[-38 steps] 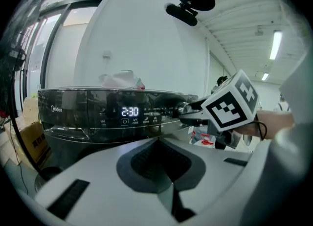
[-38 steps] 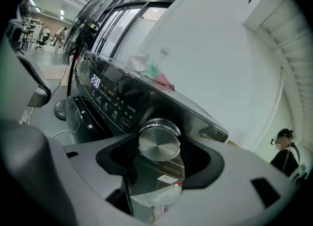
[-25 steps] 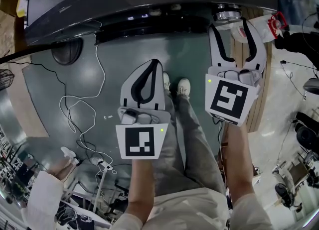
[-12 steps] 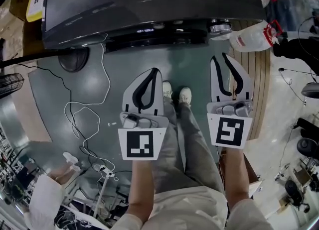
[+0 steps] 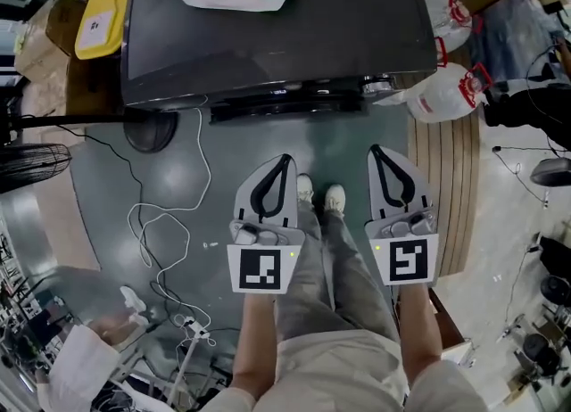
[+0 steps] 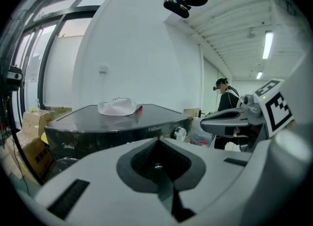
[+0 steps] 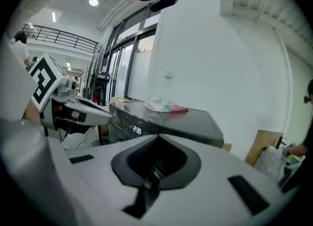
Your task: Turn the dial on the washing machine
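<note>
The right gripper (image 5: 374,150), jaws just clenched on nothing, and the left gripper (image 5: 285,160), likewise clenched empty, hang well short of the dial (image 5: 378,86) ahead; the right likely needs reopening before reaching.

washing machine (image 5: 268,45): dark, glossy top | dial (image 5: 378,86): silver, round, front panel's right end, untouched

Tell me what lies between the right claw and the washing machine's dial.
Nothing stands there: the head view shows only bare floor between the right claw and the dial on the washing machine.
</note>
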Available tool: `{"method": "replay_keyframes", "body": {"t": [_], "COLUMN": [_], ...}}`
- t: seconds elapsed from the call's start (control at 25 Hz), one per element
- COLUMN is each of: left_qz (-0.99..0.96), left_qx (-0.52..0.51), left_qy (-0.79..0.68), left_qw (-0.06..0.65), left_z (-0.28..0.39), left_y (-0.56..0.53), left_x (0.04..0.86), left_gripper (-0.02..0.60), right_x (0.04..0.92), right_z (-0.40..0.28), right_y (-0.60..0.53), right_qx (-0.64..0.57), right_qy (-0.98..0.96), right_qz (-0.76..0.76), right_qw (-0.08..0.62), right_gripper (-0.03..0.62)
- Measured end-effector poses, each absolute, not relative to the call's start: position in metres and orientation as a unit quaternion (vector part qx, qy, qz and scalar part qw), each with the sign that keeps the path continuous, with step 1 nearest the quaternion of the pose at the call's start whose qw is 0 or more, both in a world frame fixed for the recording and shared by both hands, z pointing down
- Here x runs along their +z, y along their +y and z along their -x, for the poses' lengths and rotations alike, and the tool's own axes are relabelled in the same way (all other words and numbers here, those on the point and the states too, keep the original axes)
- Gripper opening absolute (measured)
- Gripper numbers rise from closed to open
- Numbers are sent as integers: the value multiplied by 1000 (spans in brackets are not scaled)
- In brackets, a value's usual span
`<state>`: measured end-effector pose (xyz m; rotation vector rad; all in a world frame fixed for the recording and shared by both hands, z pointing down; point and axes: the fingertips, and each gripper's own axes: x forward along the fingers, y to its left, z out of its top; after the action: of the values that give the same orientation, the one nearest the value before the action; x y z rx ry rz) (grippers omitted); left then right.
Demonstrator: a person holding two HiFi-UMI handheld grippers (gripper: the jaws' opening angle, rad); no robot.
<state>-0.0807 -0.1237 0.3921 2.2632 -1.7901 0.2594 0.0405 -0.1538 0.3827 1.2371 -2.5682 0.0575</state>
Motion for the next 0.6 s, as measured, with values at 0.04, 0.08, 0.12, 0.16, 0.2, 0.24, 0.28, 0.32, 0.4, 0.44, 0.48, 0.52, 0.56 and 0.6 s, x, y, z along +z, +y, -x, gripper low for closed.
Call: {"method": "replay_keyframes", "body": {"t": [0.04,0.08,0.12,0.16,0.2,0.24,0.28,0.32,0.4,0.44,0.48,0.52,0.56,0.6], "left_qz": [-777,-778,-780,-781,-782,-784,-785,-787,-790,-791,-792,-794,-795,-796], "left_qx": [89,90,91,93,95,98,102,105,107,108,109,110,111,115], "left_qy": [-612,-611,-609,-607,-606,-604,-602,-599,-596,-594,-593,-591,-589,-587], "left_qw": [120,117,114,112,110,108,106,103,99,97,95,92,91,91], "left_z": [80,79,78,77,76,75,74,73,70,69,67,66,64,63], "left_y": [-122,-120,-119,-117,-116,-114,-113,-112,-109,-108,-107,-106,-106,-105], "left_x": [388,384,381,377,374,372,369,366,360,356,353,349,346,345], "left_gripper": [12,12,12,12,12,12,12,12,12,12,12,12,12,12], "right_x": [379,374,370,367,365,362,359,356,351,347,344,341,337,333], "right_z": [-40,-38,-37,-37,-37,-37,-38,-38,-40,-41,-42,-42,-43,-43], "right_y": [-152,-150,-148,-146,-145,-143,-143,-142,-139,-138,-137,-136,-135,-136], "right_qx": [22,22,21,21,20,19,18,17,14,10,7,5,3,1], "right_qy": [-893,-895,-896,-897,-898,-899,-900,-900,-901,-902,-903,-904,-905,-906], "right_qz": [-427,-425,-423,-421,-419,-417,-416,-415,-411,-409,-406,-404,-402,-401], "right_qw": [140,136,133,132,133,133,132,132,134,136,138,139,139,139], "right_gripper": [6,6,6,6,6,6,6,6,6,6,6,6,6,6]}}
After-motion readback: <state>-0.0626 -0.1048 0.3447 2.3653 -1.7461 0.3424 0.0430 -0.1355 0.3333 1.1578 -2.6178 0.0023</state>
